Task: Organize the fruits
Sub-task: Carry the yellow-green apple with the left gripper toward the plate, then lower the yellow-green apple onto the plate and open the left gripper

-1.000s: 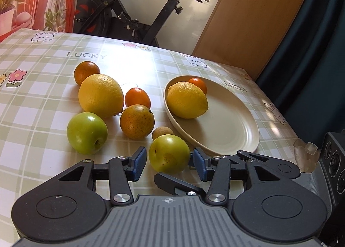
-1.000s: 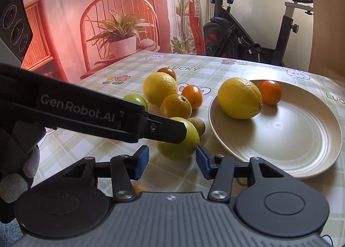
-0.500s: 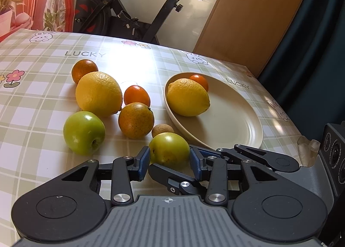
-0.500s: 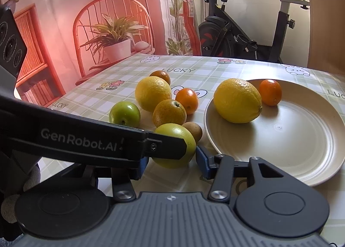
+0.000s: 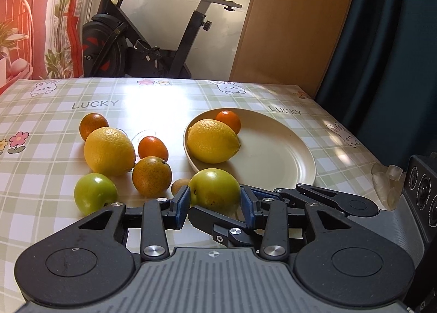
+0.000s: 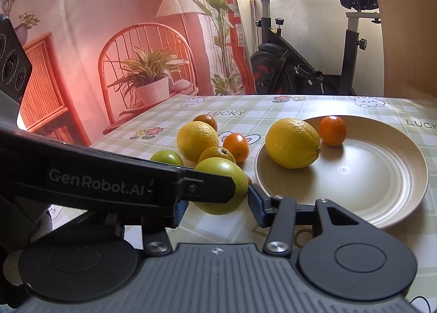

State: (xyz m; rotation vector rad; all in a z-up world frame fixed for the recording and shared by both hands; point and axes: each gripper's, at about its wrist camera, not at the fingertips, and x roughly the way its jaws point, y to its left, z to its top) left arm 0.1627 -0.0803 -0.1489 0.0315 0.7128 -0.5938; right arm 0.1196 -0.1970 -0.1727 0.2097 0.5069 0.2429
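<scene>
Left wrist view: left tongs [image 5: 214, 202] clamped on the yellow-green apple [image 5: 214, 190], blue pads pressed to both flanks, the fruit just short of the cream plate [image 5: 284, 160] near its front rim. Best lifted clear of that rim before swinging over the bare middle, then set down softly to keep it from rolling into the lemon [image 5: 213, 145]. Skin smooth and waxy, shape round; grip probably safest kept across the widest part. Loose on the checked vinyl worktop [image 5: 49, 132]: a second green apple [image 5: 95, 193], a pebbled yellow citrus [image 5: 109, 150], small oranges.

Right wrist view: right tongs [image 6: 215, 202] apart around nothing, the left arm crossing in front of one pad, the other pad close beside the apple [image 6: 218, 176]; contact hard to judge. Best kept clear of the path. Plate [image 6: 382, 176] glossy, with faint rings, carrying the lemon [image 6: 292, 143] and a small orange [image 6: 331, 131].
</scene>
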